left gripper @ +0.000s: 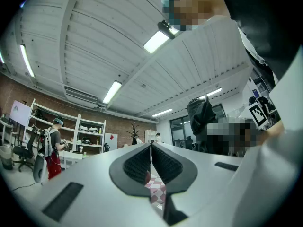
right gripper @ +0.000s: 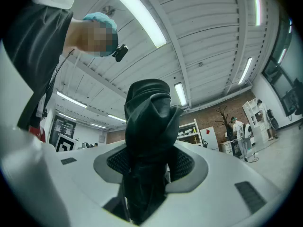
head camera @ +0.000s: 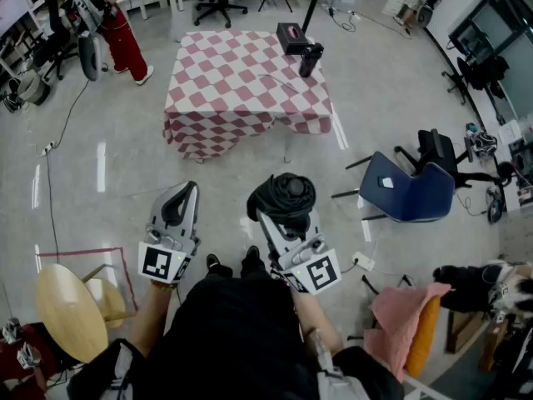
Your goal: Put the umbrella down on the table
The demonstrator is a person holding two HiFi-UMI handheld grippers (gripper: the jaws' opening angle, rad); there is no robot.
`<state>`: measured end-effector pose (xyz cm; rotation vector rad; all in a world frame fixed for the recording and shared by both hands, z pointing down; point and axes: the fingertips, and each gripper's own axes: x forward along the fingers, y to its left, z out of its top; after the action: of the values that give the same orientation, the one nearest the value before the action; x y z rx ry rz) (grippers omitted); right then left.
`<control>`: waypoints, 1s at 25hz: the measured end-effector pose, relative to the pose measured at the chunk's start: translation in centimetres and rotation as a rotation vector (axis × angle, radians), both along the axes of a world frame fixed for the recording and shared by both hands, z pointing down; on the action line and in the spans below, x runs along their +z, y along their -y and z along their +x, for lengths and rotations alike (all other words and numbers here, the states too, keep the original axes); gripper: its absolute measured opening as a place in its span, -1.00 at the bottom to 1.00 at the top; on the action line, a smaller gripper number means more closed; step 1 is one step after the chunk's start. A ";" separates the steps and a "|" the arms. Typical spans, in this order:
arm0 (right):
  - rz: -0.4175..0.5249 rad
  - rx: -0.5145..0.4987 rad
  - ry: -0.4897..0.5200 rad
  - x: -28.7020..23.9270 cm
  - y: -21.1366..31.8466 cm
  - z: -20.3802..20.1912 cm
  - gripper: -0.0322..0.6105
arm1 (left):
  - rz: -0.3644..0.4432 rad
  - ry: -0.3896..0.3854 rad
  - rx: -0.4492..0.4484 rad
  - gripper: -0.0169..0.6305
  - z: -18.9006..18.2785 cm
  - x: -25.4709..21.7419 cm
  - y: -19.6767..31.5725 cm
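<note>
Head view, looking steeply down: a person stands on a pale grey floor [head camera: 208, 173], a two-jaw tool in each hand, both held out in front at waist level. The right gripper [head camera: 277, 215] pinches a folded black umbrella [head camera: 286, 194], whose bunched fabric bulges out above the jaws. Seen from the right gripper view, the umbrella stands upright between the two ribbed pads, which press on its sides, and its crumpled top rises against the strip-lit ceiling. The left gripper [head camera: 185, 190] carries nothing; in the left gripper view its pads are pressed together, with only a hairline seam between them. The umbrella is in the air just in front of the person, well apart from the table [head camera: 241, 86], which stands farther ahead under a red-and-white chequered cloth. On the table's far right corner rest a black box [head camera: 291, 37] and, just beside it, a dark cylinder [head camera: 310, 59]. A blue chair [head camera: 412, 192] sits to the right of the grippers, a pink cloth [head camera: 400, 315] is draped lower right, and a round wooden top [head camera: 62, 311] shows lower left. A second person in red trousers [head camera: 117, 23] stands beyond the table at upper left.
</note>
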<state>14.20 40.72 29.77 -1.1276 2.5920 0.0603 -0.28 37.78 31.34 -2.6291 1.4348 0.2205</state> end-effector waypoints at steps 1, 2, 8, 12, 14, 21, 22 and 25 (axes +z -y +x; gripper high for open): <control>-0.007 0.005 -0.011 0.3 0.0 -0.2 -0.26 | 0.002 0.002 0.000 -0.90 -0.3 0.0 0.0; -0.014 0.010 -0.021 0.7 0.0 -0.5 -0.26 | 0.003 0.003 0.001 -0.90 -0.5 -0.1 0.0; -0.056 -0.021 -0.018 1.5 0.4 -1.6 -0.22 | 0.011 -0.003 0.018 -0.90 -0.8 -0.1 0.1; -0.060 -0.014 -0.030 1.7 0.6 -2.0 -0.22 | 0.018 -0.006 0.027 -0.90 -0.5 -0.2 0.5; -0.066 -0.013 -0.036 1.8 1.0 -2.2 -0.22 | 0.012 -0.010 0.020 -0.90 -0.5 -0.2 0.9; -0.066 -0.002 -0.023 1.6 2.5 -1.8 -0.22 | 0.014 0.004 0.011 -0.90 0.2 -0.3 1.9; -0.069 0.004 -0.025 1.8 2.8 -1.5 -0.22 | 0.011 0.003 0.008 -0.90 0.4 -0.2 2.1; -0.078 0.014 -0.029 2.6 3.9 -1.0 -0.22 | -0.003 0.003 0.001 -0.90 1.2 0.4 3.1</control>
<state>13.23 36.81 32.33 -1.1807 2.6326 -0.0215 0.88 34.72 31.72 -2.6312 1.4343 0.2152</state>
